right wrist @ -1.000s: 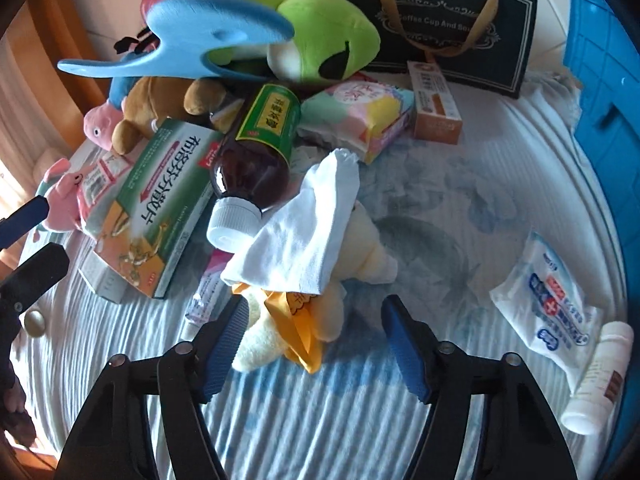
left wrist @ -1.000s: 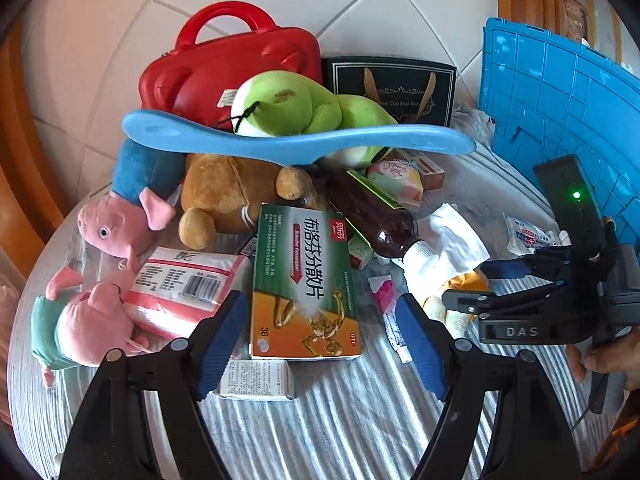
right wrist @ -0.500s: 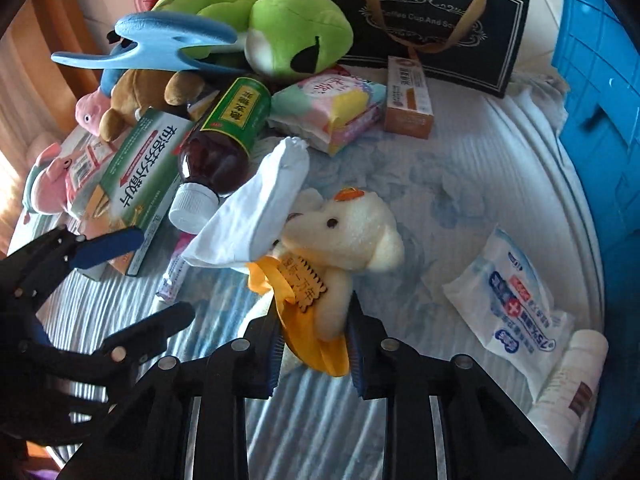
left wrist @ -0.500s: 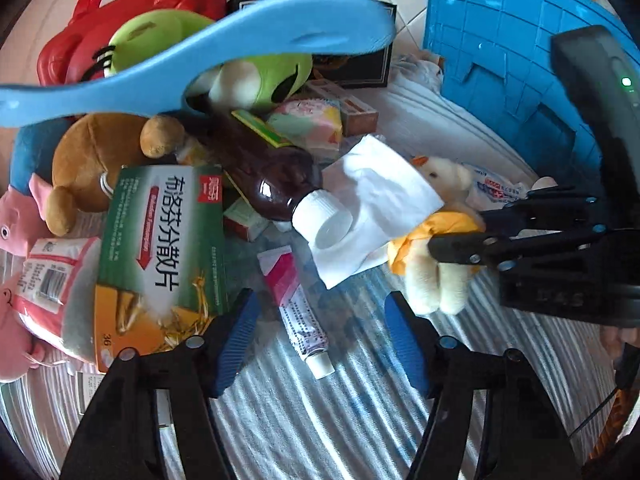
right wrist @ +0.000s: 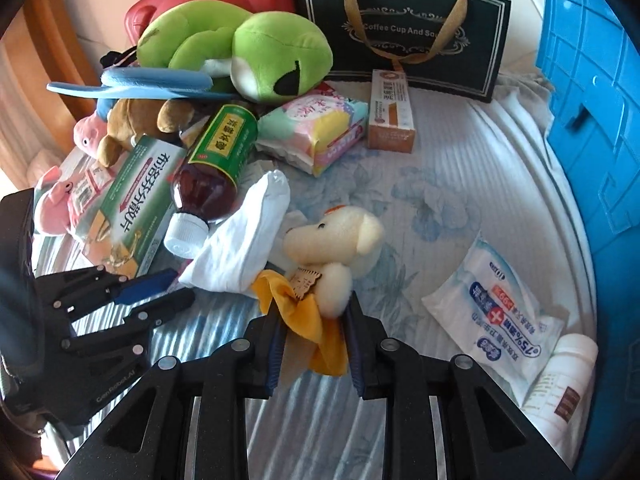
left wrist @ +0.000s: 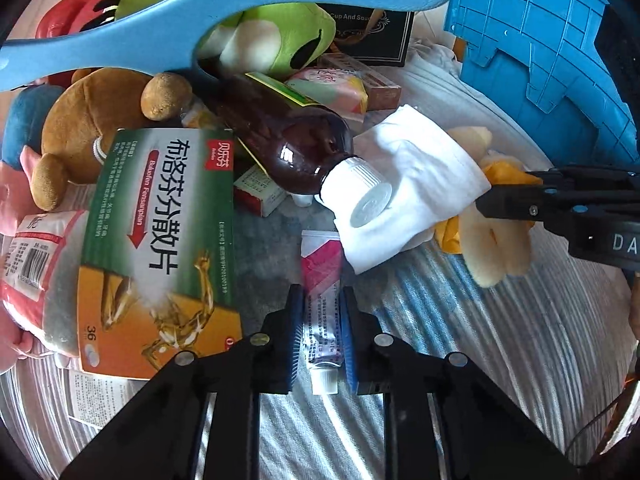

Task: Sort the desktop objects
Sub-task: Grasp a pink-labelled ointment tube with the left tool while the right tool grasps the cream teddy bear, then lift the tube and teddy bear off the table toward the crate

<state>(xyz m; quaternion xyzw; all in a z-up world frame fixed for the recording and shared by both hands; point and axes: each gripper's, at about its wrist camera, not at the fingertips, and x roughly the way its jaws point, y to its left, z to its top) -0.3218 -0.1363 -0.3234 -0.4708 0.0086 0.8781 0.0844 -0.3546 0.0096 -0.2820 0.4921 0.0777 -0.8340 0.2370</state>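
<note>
My left tool [left wrist: 320, 330] is closing on the ointment tube [left wrist: 321, 312] lying flat on the tabletop [left wrist: 500, 360]. My right tool [right wrist: 314, 328] is clamped on the cream plush toy [right wrist: 340, 240], beside the white cloth [right wrist: 248, 240] and brown bottle [right wrist: 212, 172].

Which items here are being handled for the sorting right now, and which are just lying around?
In hand:
- ointment tube, left gripper closing on it
- cream plush toy, right gripper shut on it

Lying about:
- brown bottle
- white cloth
- green medicine box
- wipes pack
</note>
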